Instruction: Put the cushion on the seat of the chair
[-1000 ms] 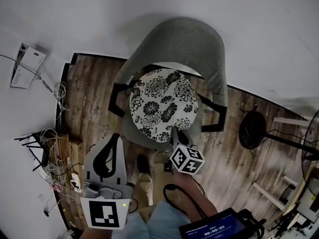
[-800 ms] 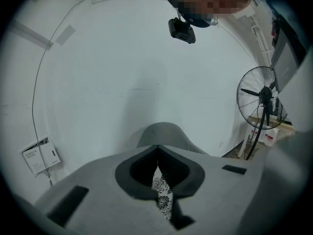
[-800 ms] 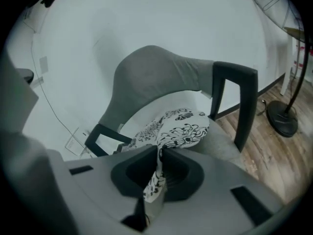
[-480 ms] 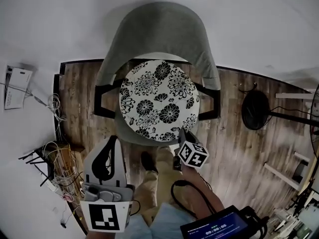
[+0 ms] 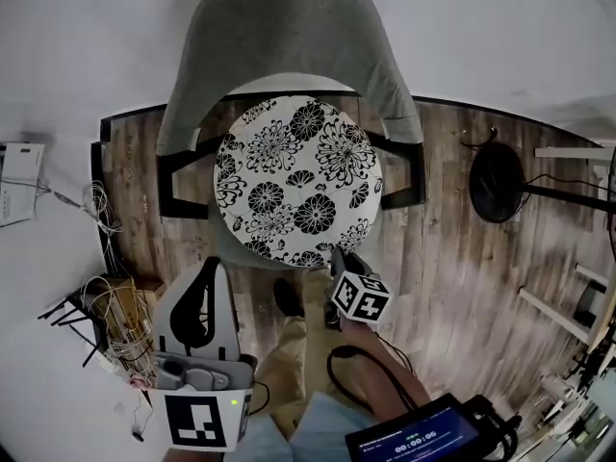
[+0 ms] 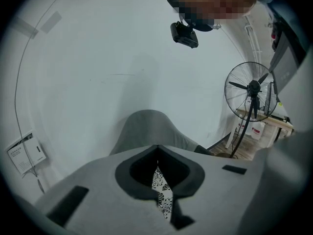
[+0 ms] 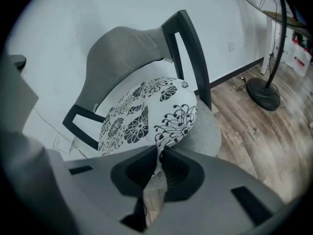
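While clamped on the lower-right rim of the cushion [image 5: 296, 183] with the right tongs [image 5: 339, 255], holds the left tongs [image 5: 207, 268] pressed together and empty at lower left, well apart from it. Has brought the cushion down since a second ago: now spreads broader and flatter over the seat [image 5: 226, 248] of the chair [image 5: 289, 37] at upper centre, near edge lifted slightly. Stands on a wood floor [image 5: 462, 258]; fan base [image 5: 499, 183] at right, cable tangle [image 5: 111, 306] at lower left, trouser leg [image 5: 298, 354] just below the seat.
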